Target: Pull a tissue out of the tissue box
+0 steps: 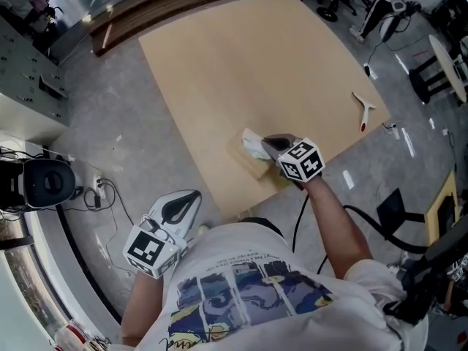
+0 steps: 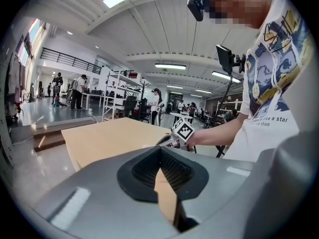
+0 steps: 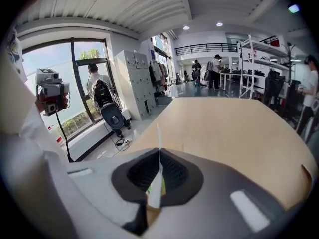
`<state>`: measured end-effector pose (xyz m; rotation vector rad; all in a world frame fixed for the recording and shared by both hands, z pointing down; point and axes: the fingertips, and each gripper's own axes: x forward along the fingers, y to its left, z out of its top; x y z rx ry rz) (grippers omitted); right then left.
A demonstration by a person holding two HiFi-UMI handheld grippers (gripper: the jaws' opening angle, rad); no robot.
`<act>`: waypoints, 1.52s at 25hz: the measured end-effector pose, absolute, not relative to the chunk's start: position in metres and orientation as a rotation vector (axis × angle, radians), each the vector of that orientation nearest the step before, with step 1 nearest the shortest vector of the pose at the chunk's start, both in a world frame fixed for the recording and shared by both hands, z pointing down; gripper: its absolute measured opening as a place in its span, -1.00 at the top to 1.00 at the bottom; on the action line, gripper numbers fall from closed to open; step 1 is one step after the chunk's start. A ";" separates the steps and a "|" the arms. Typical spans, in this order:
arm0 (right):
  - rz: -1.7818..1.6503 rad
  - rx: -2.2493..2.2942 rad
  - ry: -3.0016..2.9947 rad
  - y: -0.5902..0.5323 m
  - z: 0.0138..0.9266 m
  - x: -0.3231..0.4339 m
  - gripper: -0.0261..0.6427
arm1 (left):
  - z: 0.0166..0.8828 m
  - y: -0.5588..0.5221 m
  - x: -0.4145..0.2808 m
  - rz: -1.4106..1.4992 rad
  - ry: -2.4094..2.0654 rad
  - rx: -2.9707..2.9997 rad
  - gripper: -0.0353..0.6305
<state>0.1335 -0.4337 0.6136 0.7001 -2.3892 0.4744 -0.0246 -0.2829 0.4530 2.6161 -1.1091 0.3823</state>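
Observation:
A tan tissue box (image 1: 255, 164) sits near the front edge of the wooden table (image 1: 241, 64). A white tissue (image 1: 251, 140) stands up out of its top. My right gripper (image 1: 263, 140) is just above the box and shut on that tissue. In the right gripper view the sheet (image 3: 157, 183) runs edge-on between the closed pads of the right gripper (image 3: 159, 153). My left gripper (image 1: 191, 198) hangs over the floor, left of the table's near corner, shut and holding nothing. In its own view the left gripper (image 2: 160, 151) looks across at the right gripper (image 2: 168, 140).
A white tool with a red tip (image 1: 363, 110) lies near the table's right edge. Wooden boards (image 1: 146, 13) lie on the floor beyond the table. A black bag (image 1: 47, 183) and cables (image 1: 102, 194) are on the floor at the left. Chairs and stands crowd the right side.

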 end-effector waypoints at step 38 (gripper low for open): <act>0.191 0.994 -2.443 -0.336 0.475 0.080 0.91 | 0.437 -0.195 -0.094 0.278 -0.942 2.732 0.88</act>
